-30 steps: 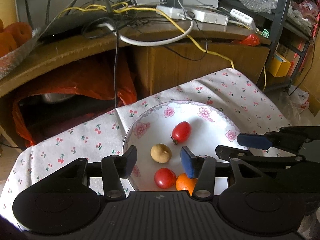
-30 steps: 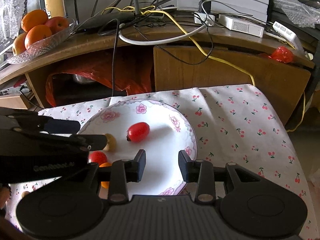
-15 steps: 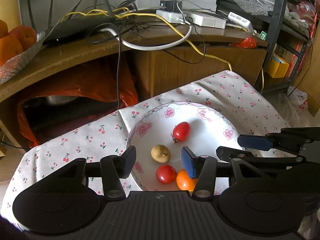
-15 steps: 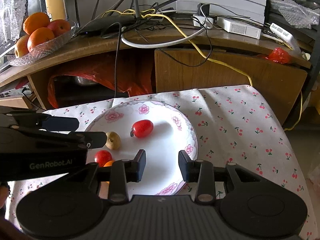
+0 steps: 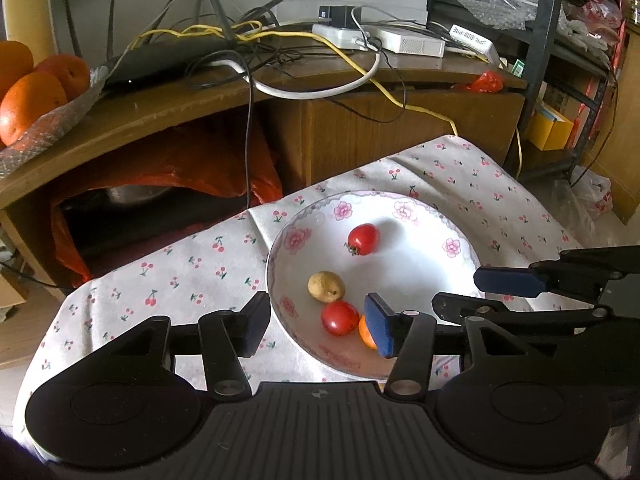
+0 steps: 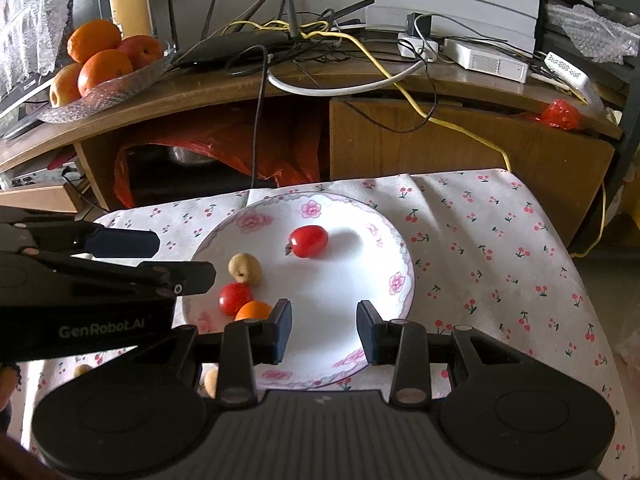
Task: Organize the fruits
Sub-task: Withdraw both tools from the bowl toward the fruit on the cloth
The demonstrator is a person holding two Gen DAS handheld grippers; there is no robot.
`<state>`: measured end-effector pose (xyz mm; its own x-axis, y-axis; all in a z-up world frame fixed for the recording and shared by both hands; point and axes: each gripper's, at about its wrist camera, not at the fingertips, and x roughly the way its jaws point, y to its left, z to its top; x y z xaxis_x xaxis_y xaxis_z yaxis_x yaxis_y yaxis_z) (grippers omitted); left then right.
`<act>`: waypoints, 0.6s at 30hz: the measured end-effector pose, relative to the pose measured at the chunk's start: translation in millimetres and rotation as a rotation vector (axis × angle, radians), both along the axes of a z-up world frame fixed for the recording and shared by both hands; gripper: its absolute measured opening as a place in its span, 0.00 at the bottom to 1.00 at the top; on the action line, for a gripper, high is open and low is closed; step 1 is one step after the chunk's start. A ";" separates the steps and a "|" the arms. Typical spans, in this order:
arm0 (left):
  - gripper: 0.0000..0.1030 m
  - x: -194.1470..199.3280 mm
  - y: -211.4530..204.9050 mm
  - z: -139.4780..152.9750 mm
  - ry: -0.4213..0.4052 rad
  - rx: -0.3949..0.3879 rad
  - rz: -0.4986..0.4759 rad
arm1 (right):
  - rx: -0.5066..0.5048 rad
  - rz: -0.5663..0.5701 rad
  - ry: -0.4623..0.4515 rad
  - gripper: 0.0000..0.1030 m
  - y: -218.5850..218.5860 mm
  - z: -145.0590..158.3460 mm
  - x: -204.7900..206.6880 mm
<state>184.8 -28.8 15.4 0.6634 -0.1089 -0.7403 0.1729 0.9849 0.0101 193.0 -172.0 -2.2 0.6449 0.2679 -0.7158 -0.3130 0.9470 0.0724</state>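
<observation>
Risk: left gripper (image 5: 318, 322), jaws spread and widening, empty, could knock clustered tomato (image 5: 339, 317) off plate (image 5: 460, 236); right gripper (image 6: 323, 332) parted, empty.

Both wrist cameras are riding just behind their jaws, looking forward and steeply down over the tabletop from close by. The left one is facing the plate (image 5: 276, 264) from its left side, the right one from nearer its middle. Both are taking in that plate, the wooden desk (image 6: 440, 136) beyond the jaws, and each other's jaws at the frame edge.
</observation>
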 end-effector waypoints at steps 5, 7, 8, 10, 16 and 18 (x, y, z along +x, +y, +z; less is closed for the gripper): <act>0.59 -11.0 5.2 -2.2 0.007 0.003 0.001 | -0.005 0.017 0.004 0.35 4.4 -0.9 -9.3; 0.59 -15.8 8.2 -2.5 0.009 0.004 0.000 | -0.006 0.026 0.009 0.35 6.8 -1.5 -13.3; 0.59 -18.6 9.9 -2.7 0.011 0.006 0.001 | -0.005 0.029 0.012 0.35 8.1 -1.8 -15.0; 0.59 -23.8 13.4 -2.9 0.015 0.008 0.004 | -0.003 0.037 0.017 0.35 11.0 -2.6 -19.4; 0.59 -42.3 26.1 -4.7 0.030 0.007 0.011 | 0.011 0.067 0.041 0.35 22.4 -5.5 -34.0; 0.59 -49.4 31.0 -6.5 0.038 0.011 0.012 | 0.014 0.081 0.049 0.35 26.9 -7.0 -40.0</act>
